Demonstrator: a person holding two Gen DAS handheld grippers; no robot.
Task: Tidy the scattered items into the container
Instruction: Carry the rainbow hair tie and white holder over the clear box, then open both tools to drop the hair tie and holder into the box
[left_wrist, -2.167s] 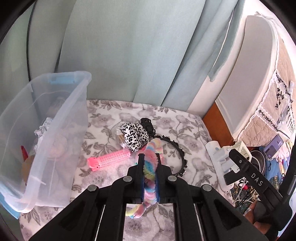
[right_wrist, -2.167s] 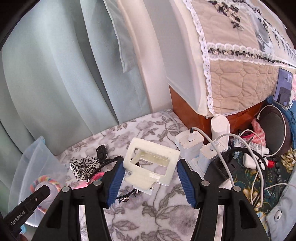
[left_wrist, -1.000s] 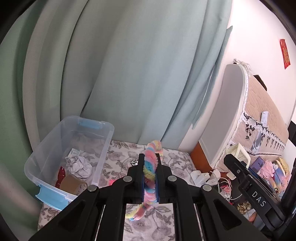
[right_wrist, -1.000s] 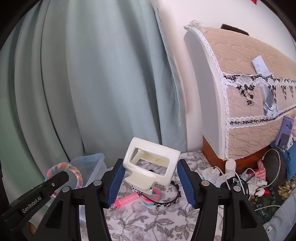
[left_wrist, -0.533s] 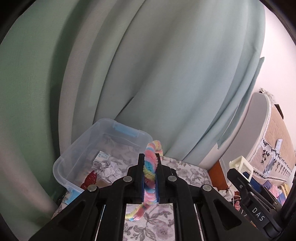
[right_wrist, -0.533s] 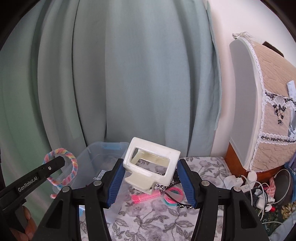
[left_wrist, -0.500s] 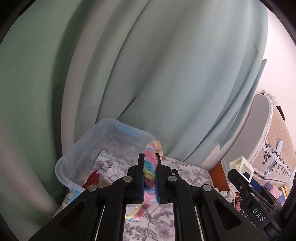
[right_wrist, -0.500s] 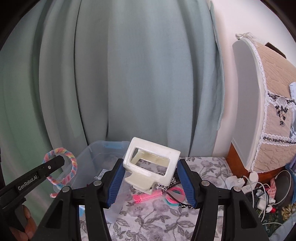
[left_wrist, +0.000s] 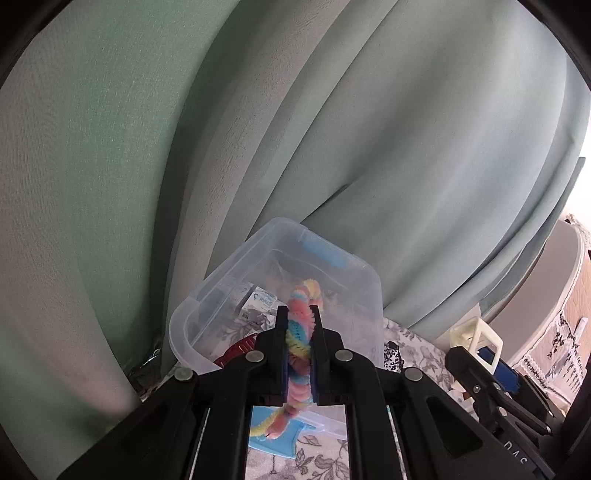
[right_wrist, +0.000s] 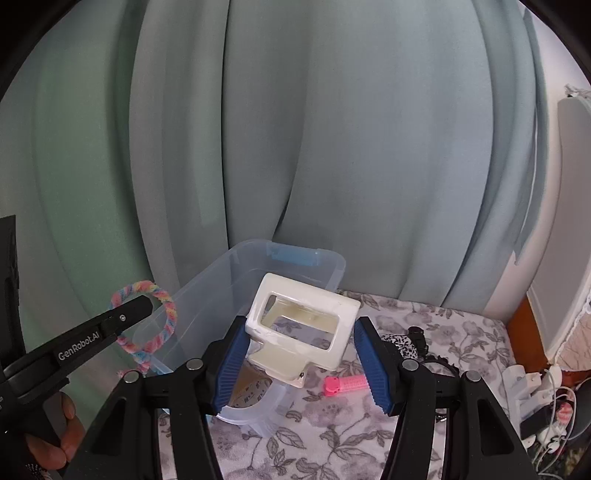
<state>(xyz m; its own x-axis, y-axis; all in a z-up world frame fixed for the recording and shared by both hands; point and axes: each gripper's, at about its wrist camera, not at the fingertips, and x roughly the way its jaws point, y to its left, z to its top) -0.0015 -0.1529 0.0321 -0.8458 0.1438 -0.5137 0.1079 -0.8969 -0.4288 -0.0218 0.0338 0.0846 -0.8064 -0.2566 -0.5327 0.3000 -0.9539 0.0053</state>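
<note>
Both grippers have travelled from the scattered items to the clear plastic container (right_wrist: 295, 266), which a second ago sat off to the left in both wrist views and now lies directly ahead of each.

The left gripper (left_wrist: 300, 325) is fully closed on the rainbow chenille loop (left_wrist: 301, 321). The jaws pinch the twisted cord edge-on, and its loose tail hangs below them. In the left wrist view the loop lines up over the open container (left_wrist: 280, 258), where crumpled paper (left_wrist: 258, 306) and a dark red item already lie.

The right gripper (right_wrist: 301, 354) holds the cream plastic frame (right_wrist: 306, 314) between its blue pads. The jaws stand about half open around the frame's width, unchanged over the last second. In the right wrist view the frame appears in front of the container's near wall; whether it has cleared the rim cannot be told.

Judgement: transport is nearly complete and release is the step in hand. The left load appears better placed for release.

Items remaining on the floral bedspread (right_wrist: 443, 332):
- pink hair roller (right_wrist: 345, 386)
- leopard-print scrunchie (right_wrist: 397, 345)
- black headband (right_wrist: 439, 360)
</note>
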